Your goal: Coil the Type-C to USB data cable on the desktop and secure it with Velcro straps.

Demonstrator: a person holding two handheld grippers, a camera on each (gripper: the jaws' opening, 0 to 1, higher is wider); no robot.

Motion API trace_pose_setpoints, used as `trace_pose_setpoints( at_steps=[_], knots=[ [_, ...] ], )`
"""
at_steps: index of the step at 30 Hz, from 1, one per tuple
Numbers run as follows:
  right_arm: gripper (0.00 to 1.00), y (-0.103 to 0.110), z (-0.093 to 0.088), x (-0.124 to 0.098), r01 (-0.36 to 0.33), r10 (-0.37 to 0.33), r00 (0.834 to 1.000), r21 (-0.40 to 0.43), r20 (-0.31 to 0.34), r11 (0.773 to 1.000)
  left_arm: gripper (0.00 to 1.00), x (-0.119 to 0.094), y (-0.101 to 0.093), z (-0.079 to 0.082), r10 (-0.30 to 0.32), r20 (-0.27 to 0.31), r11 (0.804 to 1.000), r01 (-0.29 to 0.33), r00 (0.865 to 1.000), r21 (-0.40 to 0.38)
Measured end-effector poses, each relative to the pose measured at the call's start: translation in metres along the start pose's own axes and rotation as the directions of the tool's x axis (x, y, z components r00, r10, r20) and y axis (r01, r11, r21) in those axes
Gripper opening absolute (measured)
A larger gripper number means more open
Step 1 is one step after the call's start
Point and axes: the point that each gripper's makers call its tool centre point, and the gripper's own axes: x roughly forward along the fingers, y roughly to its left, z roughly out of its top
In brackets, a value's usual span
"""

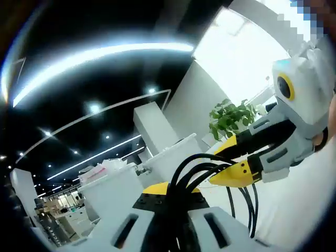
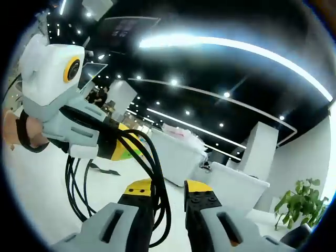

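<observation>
The black data cable [image 1: 195,167] is bent into several loops that hang in the air between my two grippers. In the left gripper view the loops rise out of my left gripper [image 1: 170,195], whose yellow-tipped jaws are shut on them. My right gripper [image 1: 214,167] comes in from the right with its yellow jaws closed around the same bundle. In the right gripper view the cable [image 2: 157,173] runs down along the left jaw of my right gripper [image 2: 169,190], while the left gripper [image 2: 119,146] grips it from the left. Loose loops [image 2: 79,184] dangle below.
Both views tilt up toward a dark ceiling with light strips [image 1: 105,55]. White bins [image 1: 110,186] and white counters [image 2: 231,184] stand behind. A potted plant [image 1: 231,116] is at the right. A person's hand [image 2: 18,131] holds the left gripper.
</observation>
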Motion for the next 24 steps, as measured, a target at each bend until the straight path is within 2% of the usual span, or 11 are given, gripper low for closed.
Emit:
trace_pose_setpoints(
  at_steps=[2, 5, 7, 10, 14, 17, 19, 21, 22, 24],
  knots=[
    [0.22, 0.0, -0.004, -0.002, -0.003, 0.004, 1.0, 0.059, -0.022, 0.998, 0.02, 0.0, 0.008, 0.0, 0.032, -0.005, 0.999, -0.032, 0.999, -0.007],
    [0.2, 0.005, -0.014, 0.001, -0.015, 0.017, 0.998, 0.043, -0.061, 0.999, 0.02, -0.002, 0.015, 0.003, 0.058, 0.008, 0.998, -0.058, 0.998, -0.034],
    [0.18, 0.009, -0.027, 0.004, -0.024, 0.03, 0.994, 0.064, -0.102, 0.998, 0.02, -0.005, 0.013, 0.008, 0.05, 0.029, 0.995, -0.047, 0.998, -0.091],
    [0.18, 0.015, -0.035, 0.006, -0.03, 0.051, 0.991, 0.167, -0.125, 0.985, 0.02, -0.006, 0.007, 0.008, 0.039, 0.029, 0.992, -0.035, 0.999, -0.121],
    [0.18, 0.014, -0.035, 0.009, -0.019, 0.048, 0.992, 0.244, -0.114, 0.97, 0.02, -0.008, 0.004, 0.011, 0.036, 0.05, 0.985, -0.027, 0.998, -0.173],
    [0.24, 0.022, -0.032, 0.009, -0.034, 0.072, 0.992, 0.335, -0.101, 0.942, 0.02, -0.008, 0.002, 0.014, 0.041, 0.07, 0.985, -0.028, 0.997, -0.173],
    [0.26, 0.021, -0.032, 0.01, -0.017, 0.055, 0.992, 0.318, -0.111, 0.948, 0.02, -0.008, -0.003, 0.018, 0.024, 0.085, 0.979, -0.006, 0.996, -0.205],
    [0.2, 0.014, -0.038, 0.013, 0.032, 0.008, 0.99, 0.278, -0.144, 0.96, 0.02, -0.011, -0.006, 0.021, 0.015, 0.092, 0.975, 0.006, 0.996, -0.221],
    [0.19, 0.014, -0.039, 0.014, 0.028, 0.008, 0.99, 0.255, -0.141, 0.967, 0.02, -0.011, -0.009, 0.022, 0.011, 0.092, 0.977, 0.009, 0.996, -0.211],
    [0.19, 0.014, -0.038, 0.014, 0.019, 0.018, 0.991, 0.276, -0.13, 0.961, 0.02, -0.012, -0.009, 0.025, 0.014, 0.091, 0.986, 0.002, 0.996, -0.164]
  ],
)
